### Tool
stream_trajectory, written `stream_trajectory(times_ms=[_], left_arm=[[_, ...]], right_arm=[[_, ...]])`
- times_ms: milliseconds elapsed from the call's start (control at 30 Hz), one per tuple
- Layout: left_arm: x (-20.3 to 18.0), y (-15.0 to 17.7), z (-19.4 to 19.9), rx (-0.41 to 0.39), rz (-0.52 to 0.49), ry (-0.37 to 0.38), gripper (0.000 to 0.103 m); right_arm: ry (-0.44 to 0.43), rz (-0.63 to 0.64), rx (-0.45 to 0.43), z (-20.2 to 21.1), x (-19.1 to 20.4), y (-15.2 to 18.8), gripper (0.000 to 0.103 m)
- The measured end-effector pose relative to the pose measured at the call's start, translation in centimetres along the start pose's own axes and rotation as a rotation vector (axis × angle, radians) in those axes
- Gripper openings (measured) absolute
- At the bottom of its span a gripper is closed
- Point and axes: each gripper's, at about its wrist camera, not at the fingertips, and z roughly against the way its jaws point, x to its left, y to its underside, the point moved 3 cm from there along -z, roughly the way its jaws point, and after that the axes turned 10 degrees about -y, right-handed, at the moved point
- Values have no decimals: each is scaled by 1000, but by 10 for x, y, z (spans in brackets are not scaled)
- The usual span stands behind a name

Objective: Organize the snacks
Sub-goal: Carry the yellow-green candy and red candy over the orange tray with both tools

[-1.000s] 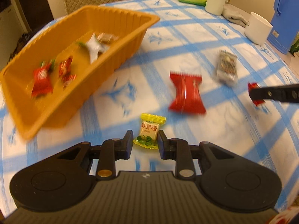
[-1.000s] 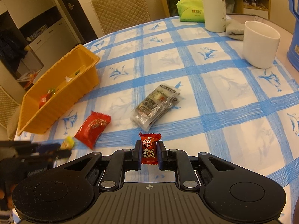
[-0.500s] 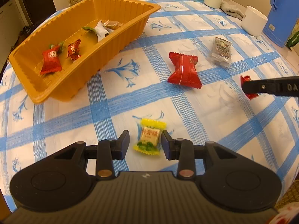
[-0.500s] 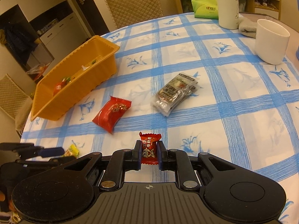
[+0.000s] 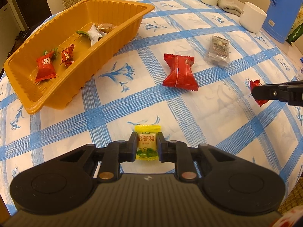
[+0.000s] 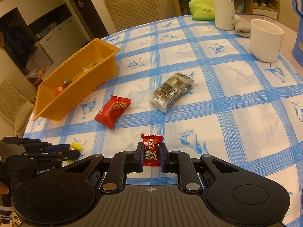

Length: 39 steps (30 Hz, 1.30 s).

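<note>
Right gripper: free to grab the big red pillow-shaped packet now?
Probably not. The right gripper is shut on a small red wrapped candy. The path to the big red pillow-shaped packet looks free across bare blue-checked tablecloth.

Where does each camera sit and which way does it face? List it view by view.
Left wrist: on the left gripper, facing across the table to the orange tray; its fingers clamp a yellow candy.
Right wrist: on the right gripper, facing the white cup; it clamps a small red candy.
Shared: tray, large red snack packet, clear packet, each other's gripper.
</note>
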Motion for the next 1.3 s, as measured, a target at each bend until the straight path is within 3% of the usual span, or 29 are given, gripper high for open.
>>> stream_trajectory(times_ms=[300, 633, 1033, 1300], left_arm=[[12, 2, 20, -37, 47, 1, 18], [44, -14, 61, -136, 129, -2, 18], [96, -61, 72, -231, 212, -42, 18], [117, -100, 53, -258, 238, -55, 18]], right_arm=[[-20, 26, -6, 2, 13, -1, 17], [-95, 87, -12, -9, 46, -18, 17], [-215, 177, -93, -43, 97, -96, 17], [-227, 232, -118, -82, 118, -152, 17]])
